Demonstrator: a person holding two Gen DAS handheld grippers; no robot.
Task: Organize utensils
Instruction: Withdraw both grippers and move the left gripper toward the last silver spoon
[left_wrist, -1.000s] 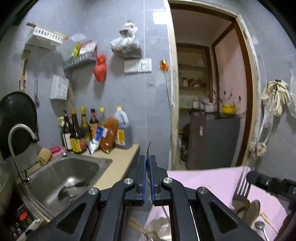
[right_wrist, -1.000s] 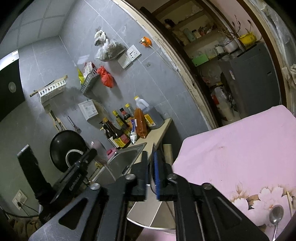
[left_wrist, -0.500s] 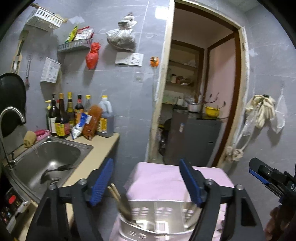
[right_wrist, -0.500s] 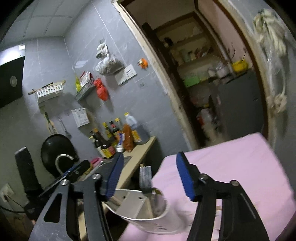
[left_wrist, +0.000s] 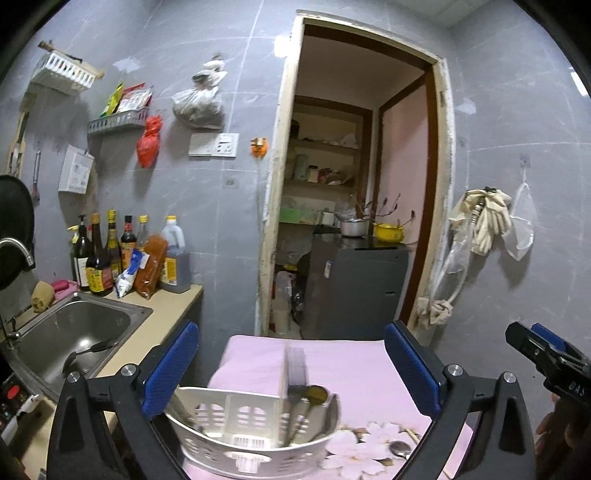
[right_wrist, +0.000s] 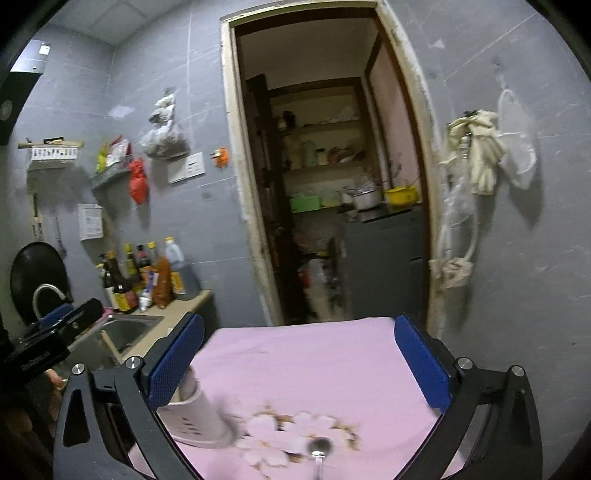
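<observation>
Both grippers are spread wide with nothing between the pads. The right gripper (right_wrist: 299, 354) hangs over the pink cloth (right_wrist: 314, 354), and the loose spoon (right_wrist: 318, 456) sits low in its view at about 6 o'clock, just ahead of the fingers and slightly right of centre. Its bowl faces away from the camera and the handle runs back toward it, so the long axis roughly lines up with the gripper's forward direction. It's blurry though, so I wouldn't swear to the exact angle.

The left gripper (left_wrist: 291, 365) is parked right above the white utensil basket (left_wrist: 255, 443), which sits at the cloth's near-left part with forks and spoons already standing in its right-hand compartment. From the left view the same spoon (left_wrist: 400, 448) lies off at 4 o'clock, just beside the basket's right end.

So I'd say the right gripper is the nearer one for the pickup. It'd probably want a wrist turn so the fingers close across the handle, not along it.
</observation>
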